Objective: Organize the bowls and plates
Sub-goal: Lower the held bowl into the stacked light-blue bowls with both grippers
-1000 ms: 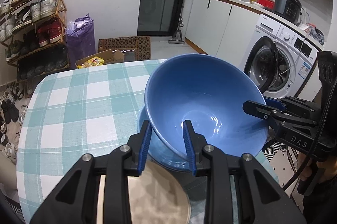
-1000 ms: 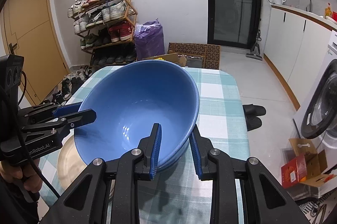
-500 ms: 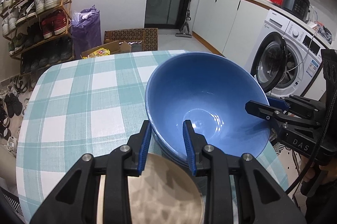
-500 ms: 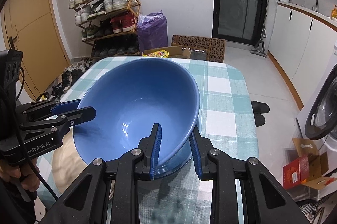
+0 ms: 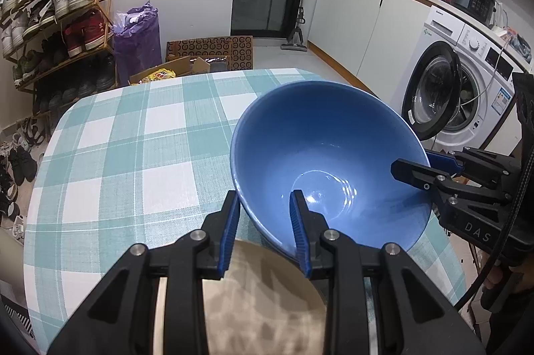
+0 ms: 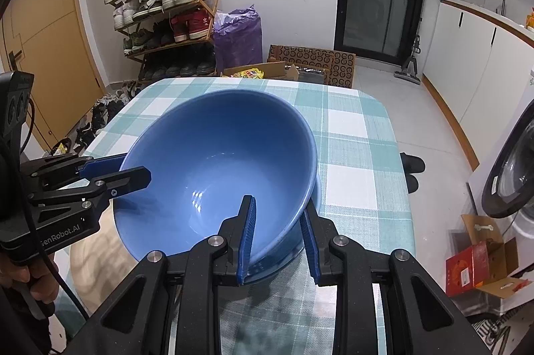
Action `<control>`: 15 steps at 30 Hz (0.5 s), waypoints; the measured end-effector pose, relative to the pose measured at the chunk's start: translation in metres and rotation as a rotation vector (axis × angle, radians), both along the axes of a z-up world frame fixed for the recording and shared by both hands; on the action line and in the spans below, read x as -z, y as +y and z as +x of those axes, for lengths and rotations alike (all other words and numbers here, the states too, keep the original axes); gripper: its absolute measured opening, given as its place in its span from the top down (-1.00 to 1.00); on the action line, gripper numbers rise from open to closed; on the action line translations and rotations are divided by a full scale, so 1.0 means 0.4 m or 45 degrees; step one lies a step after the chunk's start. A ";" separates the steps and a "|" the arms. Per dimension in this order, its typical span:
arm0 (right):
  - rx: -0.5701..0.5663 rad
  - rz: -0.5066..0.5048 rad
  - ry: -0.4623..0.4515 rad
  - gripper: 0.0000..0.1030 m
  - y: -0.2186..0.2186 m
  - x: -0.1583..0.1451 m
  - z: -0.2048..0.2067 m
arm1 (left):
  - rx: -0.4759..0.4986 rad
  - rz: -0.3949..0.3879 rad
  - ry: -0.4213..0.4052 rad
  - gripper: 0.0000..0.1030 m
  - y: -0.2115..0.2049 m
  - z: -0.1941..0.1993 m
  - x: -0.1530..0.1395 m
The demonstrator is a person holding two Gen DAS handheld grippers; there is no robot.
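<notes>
Both grippers hold a large blue bowl [image 5: 327, 154] [image 6: 217, 161] by opposite sides of its rim. My left gripper [image 5: 263, 198] [image 6: 133, 168] is shut on the near-left rim, one finger inside the bowl and one outside. My right gripper [image 6: 278, 204] [image 5: 410, 168] is shut on the opposite rim the same way. The bowl is tilted and sits low in a second blue dish [image 6: 283, 264], whose edge shows just under it. A beige plate [image 5: 267, 298] [image 6: 96, 261] lies on the table beside them, partly hidden by the fingers.
The table carries a teal-and-white checked cloth [image 5: 133, 154] [image 6: 353, 154]. A washing machine [image 5: 467, 87] stands past its right edge, with slippers [image 6: 412, 168] and an open carton [image 6: 477, 258] on the floor. Behind are a shoe rack [image 5: 56, 21] and cardboard boxes [image 6: 310, 61].
Both grippers have come down with the blue bowl. The lower blue dish, plainly visible under it a second ago, is now mostly covered.
</notes>
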State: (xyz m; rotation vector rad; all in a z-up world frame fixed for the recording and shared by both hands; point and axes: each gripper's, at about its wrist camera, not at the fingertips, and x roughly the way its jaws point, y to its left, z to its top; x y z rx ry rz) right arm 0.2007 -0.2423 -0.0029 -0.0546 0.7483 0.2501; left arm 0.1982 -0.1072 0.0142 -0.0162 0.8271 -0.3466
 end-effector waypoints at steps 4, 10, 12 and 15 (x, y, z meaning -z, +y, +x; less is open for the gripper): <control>0.006 -0.011 0.007 0.47 0.003 0.009 0.003 | -0.005 0.019 0.000 0.43 -0.005 0.005 0.008; 0.010 -0.045 0.010 0.47 0.015 0.020 0.009 | -0.007 0.031 0.012 0.43 -0.005 0.012 0.021; 0.015 -0.060 0.008 0.47 0.019 0.024 0.012 | -0.006 0.033 0.012 0.43 -0.005 0.013 0.022; 0.020 -0.079 0.007 0.47 0.027 0.030 0.016 | -0.004 0.042 0.011 0.43 -0.007 0.014 0.025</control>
